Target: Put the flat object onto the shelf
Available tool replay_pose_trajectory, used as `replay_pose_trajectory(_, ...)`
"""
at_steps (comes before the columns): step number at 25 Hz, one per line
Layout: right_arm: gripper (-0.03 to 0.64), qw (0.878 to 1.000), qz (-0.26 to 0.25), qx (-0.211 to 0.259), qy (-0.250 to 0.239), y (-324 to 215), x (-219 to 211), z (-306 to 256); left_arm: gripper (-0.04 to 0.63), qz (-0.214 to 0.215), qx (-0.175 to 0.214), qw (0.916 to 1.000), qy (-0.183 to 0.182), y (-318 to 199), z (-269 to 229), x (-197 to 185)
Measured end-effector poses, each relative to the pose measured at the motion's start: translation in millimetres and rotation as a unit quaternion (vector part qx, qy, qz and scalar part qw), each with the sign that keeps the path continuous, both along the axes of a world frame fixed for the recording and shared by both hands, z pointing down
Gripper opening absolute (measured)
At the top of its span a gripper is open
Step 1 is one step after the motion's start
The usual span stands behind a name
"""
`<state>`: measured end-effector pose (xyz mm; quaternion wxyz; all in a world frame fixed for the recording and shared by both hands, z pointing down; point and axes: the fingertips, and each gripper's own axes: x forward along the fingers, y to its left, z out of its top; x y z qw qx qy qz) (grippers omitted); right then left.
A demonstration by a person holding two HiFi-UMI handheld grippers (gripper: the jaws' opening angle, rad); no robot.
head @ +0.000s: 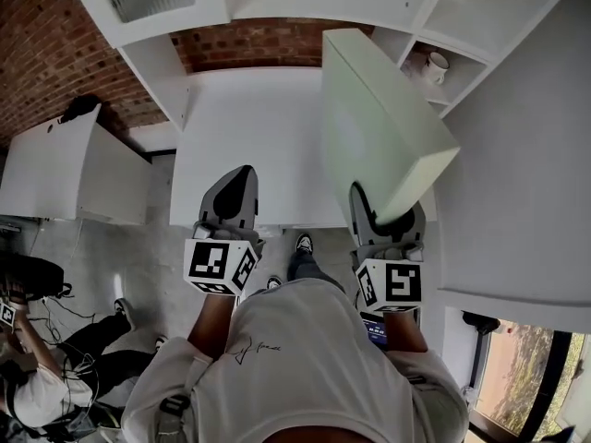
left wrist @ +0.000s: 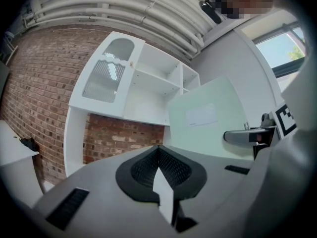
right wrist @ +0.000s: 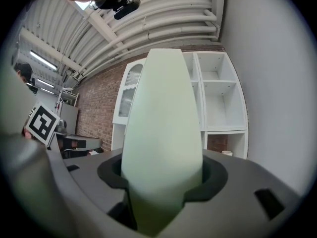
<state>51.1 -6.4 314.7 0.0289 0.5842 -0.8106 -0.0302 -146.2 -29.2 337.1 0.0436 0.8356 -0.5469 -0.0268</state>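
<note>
Brick wall (head: 37,53) is running behind a white shelf (head: 480,26) and a white counter (head: 249,146). One open compartment of the shelf is holding a cup (head: 436,63); the right gripper view is placing that cup (right wrist: 227,153) in a low compartment.

The right tool (head: 386,218) is clamping the near end of a pale green board (head: 379,118), which is hanging tilted above the counter's right side and reaching toward the shelf. Whether its far end is touching the shelf cannot be told. The left tool (head: 238,181) is hovering beside it with its jaws together and nothing between them.

The left gripper view is showing the board's broad face and a pale label (left wrist: 201,115) on it, while the right gripper view is showing only its narrow edge (right wrist: 161,133). Only the head view is taking in a person (head: 37,377) sitting on the floor at the lower left.
</note>
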Motion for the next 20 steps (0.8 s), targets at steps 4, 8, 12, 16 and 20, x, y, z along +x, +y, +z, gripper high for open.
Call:
replay_pose_trajectory(4, 0.279, 0.998, -0.049, 0.011, -0.025, -16.9, 24.2, -11.6, 0.012, 0.001, 0.008, 0.9999, -0.014, -21.0, -16.6, 33.5)
replay_pose_trajectory(8, 0.276, 0.994, -0.1, 0.013, -0.052, -52.8, 29.5, -23.2, 0.013, -0.004, 0.009, 0.9998, -0.019, -67.3, -16.7, 36.1)
replay_pose_trajectory(12, 0.27, 0.992, -0.116, 0.035, -0.032, -79.8, 34.7, -46.0, 0.012, -0.023, -0.002, 0.9994, -0.026, -102.9, -14.8, 37.3)
replay_pose_trajectory(16, 0.268, 0.989, -0.133, 0.064, 0.0, -93.1, 37.7, -69.7, 0.012, -0.034, -0.007, 0.9992, -0.022, -118.1, -14.7, 43.9)
replay_pose_trajectory(20, 0.267, 0.986, -0.139, 0.09, 0.035, -99.0, 36.8, -87.5, 0.012, -0.028, -0.013, 0.9994, -0.015, -124.1, -9.0, 49.5)
